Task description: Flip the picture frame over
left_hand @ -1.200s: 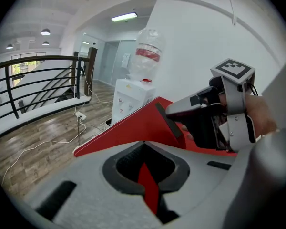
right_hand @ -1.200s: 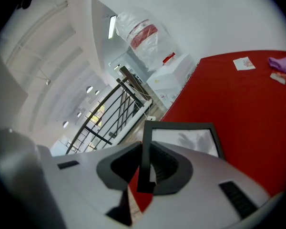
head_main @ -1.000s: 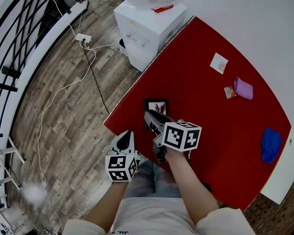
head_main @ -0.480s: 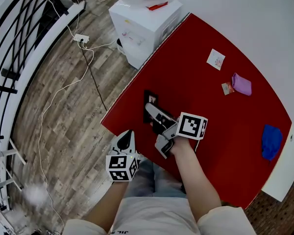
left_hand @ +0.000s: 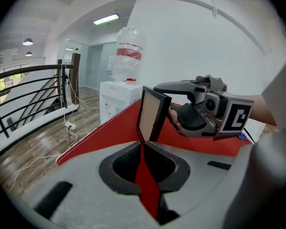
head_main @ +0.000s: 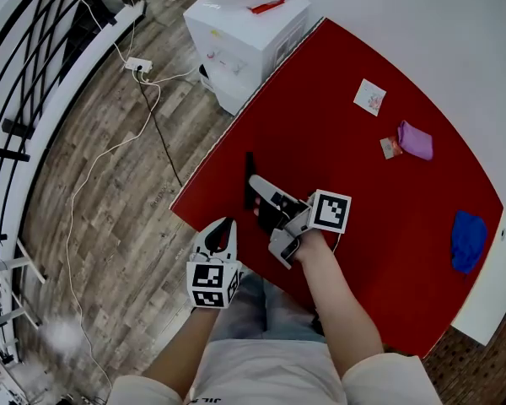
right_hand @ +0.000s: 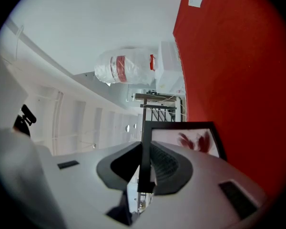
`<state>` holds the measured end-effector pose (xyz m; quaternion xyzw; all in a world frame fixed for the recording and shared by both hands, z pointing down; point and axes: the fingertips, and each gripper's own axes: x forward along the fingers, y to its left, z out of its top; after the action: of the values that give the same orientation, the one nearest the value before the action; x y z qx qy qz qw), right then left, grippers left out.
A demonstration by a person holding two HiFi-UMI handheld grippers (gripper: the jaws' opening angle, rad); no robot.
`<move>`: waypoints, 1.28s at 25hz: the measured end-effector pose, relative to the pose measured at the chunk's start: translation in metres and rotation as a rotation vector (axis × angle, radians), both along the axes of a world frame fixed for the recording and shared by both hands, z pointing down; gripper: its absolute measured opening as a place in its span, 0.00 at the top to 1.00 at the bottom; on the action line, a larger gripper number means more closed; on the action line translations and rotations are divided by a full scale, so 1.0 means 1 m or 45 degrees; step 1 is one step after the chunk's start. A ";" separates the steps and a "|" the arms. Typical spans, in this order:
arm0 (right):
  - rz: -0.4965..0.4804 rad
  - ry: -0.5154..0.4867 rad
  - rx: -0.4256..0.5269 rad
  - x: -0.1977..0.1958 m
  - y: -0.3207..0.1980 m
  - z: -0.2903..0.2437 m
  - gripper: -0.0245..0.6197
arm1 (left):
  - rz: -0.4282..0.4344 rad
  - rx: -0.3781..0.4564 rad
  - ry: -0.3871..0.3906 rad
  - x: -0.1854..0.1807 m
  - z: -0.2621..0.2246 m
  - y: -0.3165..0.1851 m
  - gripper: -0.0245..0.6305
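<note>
Raised from flat, the picture frame point(head_main: 250, 174) stands edgewise near the table's point(head_main: 388, 251) left edge, pinched between the right gripper's point(head_main: 256, 194) jaws (left gripper point(head_main: 223, 225) closed, empty).

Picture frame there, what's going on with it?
A person has a two-jaw gripper in each hand. The right gripper is clamped on the edge of the black picture frame, holding it up on edge over the red table, roughly halfway through a flip. The left gripper is shut and empty, just beyond the table's edge.
</note>
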<state>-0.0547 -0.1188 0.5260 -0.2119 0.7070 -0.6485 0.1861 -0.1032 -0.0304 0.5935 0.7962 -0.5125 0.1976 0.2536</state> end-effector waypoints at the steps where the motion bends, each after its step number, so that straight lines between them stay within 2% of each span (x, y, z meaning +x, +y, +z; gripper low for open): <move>1: -0.003 0.004 0.005 0.001 0.001 0.000 0.86 | 0.023 0.009 0.004 0.004 0.001 -0.002 0.95; 8: -0.005 0.039 0.011 0.011 0.001 0.001 0.86 | 0.205 0.073 -0.007 0.043 -0.001 -0.023 0.79; 12: -0.012 0.056 0.010 0.015 0.001 0.001 0.86 | 0.280 0.059 -0.014 0.058 0.002 -0.033 0.78; 19: -0.023 0.129 0.051 0.027 0.000 -0.002 0.86 | 0.319 0.042 -0.028 0.070 0.004 -0.039 0.79; 23: -0.027 0.300 0.097 0.043 -0.001 -0.006 0.86 | 0.331 0.051 -0.062 0.075 0.005 -0.039 0.79; 26: -0.031 0.560 0.166 0.059 -0.005 -0.009 0.85 | 0.334 0.058 -0.081 0.076 0.004 -0.040 0.79; 28: -0.051 0.692 0.228 0.061 -0.008 -0.012 0.78 | 0.331 0.062 -0.092 0.078 0.006 -0.040 0.79; 32: -0.137 0.834 0.276 0.050 -0.004 -0.008 0.75 | 0.324 0.046 -0.110 0.083 0.014 -0.036 0.79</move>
<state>-0.0044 -0.1228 0.5181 -0.3501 0.8041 -0.4763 -0.0636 -0.0198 -0.0667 0.6071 0.8500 -0.4213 0.2529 0.1898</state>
